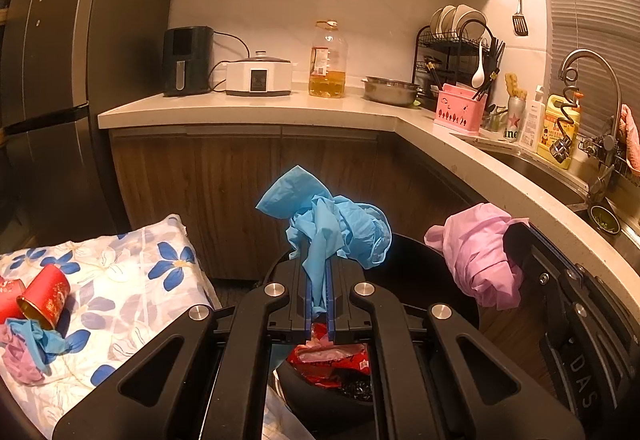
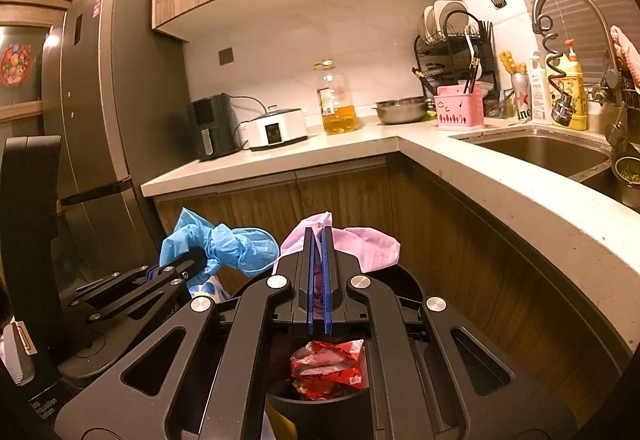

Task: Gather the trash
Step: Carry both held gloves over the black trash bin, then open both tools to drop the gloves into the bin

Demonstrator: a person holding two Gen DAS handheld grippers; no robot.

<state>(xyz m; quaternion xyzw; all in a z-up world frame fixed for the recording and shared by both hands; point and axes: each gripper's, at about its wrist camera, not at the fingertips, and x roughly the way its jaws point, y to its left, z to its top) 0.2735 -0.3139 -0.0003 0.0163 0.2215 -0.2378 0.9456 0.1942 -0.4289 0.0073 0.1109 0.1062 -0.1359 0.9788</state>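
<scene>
My left gripper point(image 1: 319, 272) is shut on a crumpled blue glove point(image 1: 328, 224) and holds it above the black trash bin point(image 1: 420, 260). My right gripper point(image 2: 318, 252) is shut on a crumpled pink glove point(image 2: 360, 244), also over the bin point(image 2: 320, 404). The pink glove point(image 1: 476, 252) shows at the right in the left wrist view; the blue glove point(image 2: 232, 244) and left gripper point(image 2: 192, 260) show at the left in the right wrist view. Red wrappers point(image 1: 328, 356) point(image 2: 328, 364) lie inside the bin. On the floral cloth point(image 1: 120, 280) lie red cans point(image 1: 44, 296) and blue and pink gloves point(image 1: 28, 344).
A counter point(image 1: 280, 108) runs behind and curves right to a sink point(image 2: 540, 152). On it stand an air fryer point(image 1: 186, 60), cooker point(image 1: 258, 76), oil bottle point(image 1: 328, 60), steel bowl point(image 1: 390, 90) and dish rack point(image 1: 456, 52). A dark fridge point(image 1: 52, 80) stands at the left.
</scene>
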